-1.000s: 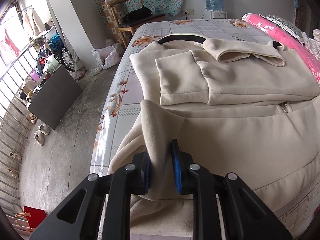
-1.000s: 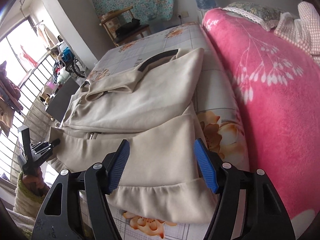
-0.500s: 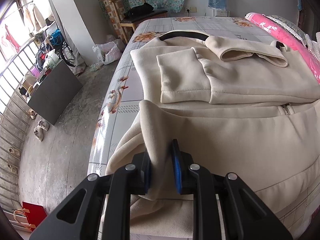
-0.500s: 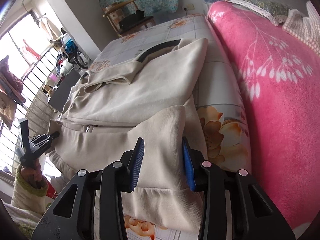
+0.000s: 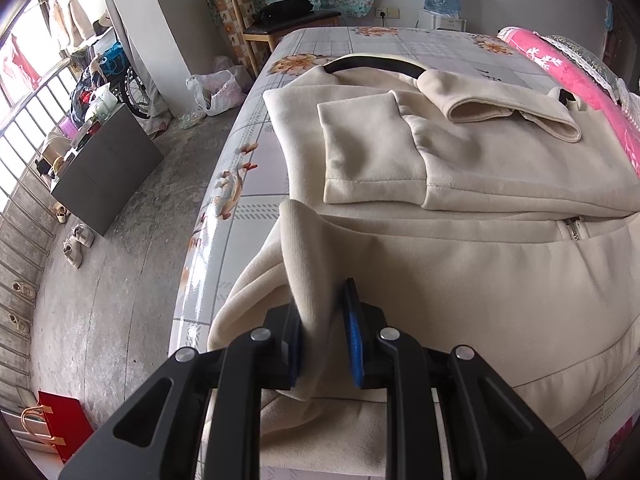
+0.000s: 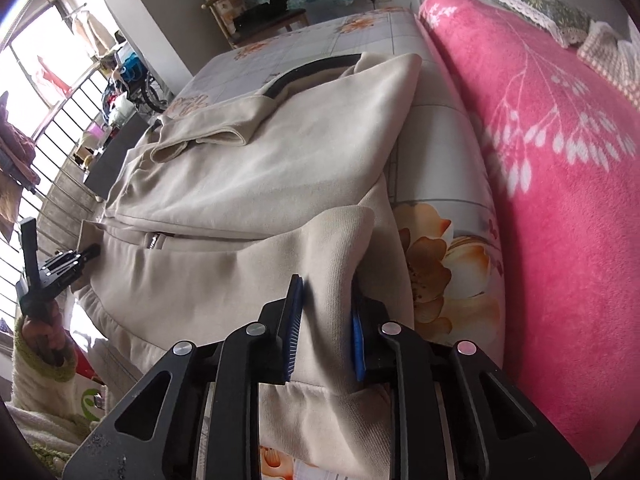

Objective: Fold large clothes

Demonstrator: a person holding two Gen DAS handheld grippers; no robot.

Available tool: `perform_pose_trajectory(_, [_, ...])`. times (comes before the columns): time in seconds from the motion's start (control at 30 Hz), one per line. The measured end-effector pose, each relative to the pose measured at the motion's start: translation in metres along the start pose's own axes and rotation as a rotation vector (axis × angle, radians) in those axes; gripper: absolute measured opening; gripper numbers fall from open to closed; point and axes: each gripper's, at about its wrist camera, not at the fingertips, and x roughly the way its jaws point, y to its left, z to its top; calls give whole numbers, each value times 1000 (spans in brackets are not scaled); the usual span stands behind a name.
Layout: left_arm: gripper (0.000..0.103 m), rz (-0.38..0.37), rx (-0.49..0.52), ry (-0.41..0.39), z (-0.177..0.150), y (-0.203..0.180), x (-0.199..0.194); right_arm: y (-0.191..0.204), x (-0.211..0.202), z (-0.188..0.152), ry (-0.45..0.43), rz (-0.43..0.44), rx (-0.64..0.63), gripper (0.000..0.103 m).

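A: So, where is the cream jacket found?

B: It is spread across the floral bed sheet, with its collar at the far end and both sleeves laid folded over the chest. The near hem is bunched up at two corners.

A: And the left gripper?

B: Its blue pads are pressed on a raised fold of the hem at the near left corner, close to the bed's left edge. The cloth is pinched upright between them.

A: The right gripper?

B: Its jaws have just been closing, and a ridge of hem fabric at the near right corner is now clamped between the pads. A pink blanket is seen just beside it on the right.

A: Anything else noted?

B: The left gripper is also caught in the right wrist view, held at far left by a hand in a fuzzy sleeve.
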Motion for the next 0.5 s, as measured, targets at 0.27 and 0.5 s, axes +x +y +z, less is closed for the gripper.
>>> perform_pose_trajectory(0.27, [18, -17, -18, 21, 3, 3, 1, 21, 6, -5, 16, -162, -98, 14])
perform_pose_trajectory(0.5, [18, -31, -23, 29, 4, 6, 2, 28, 12, -5, 35, -226, -133, 15])
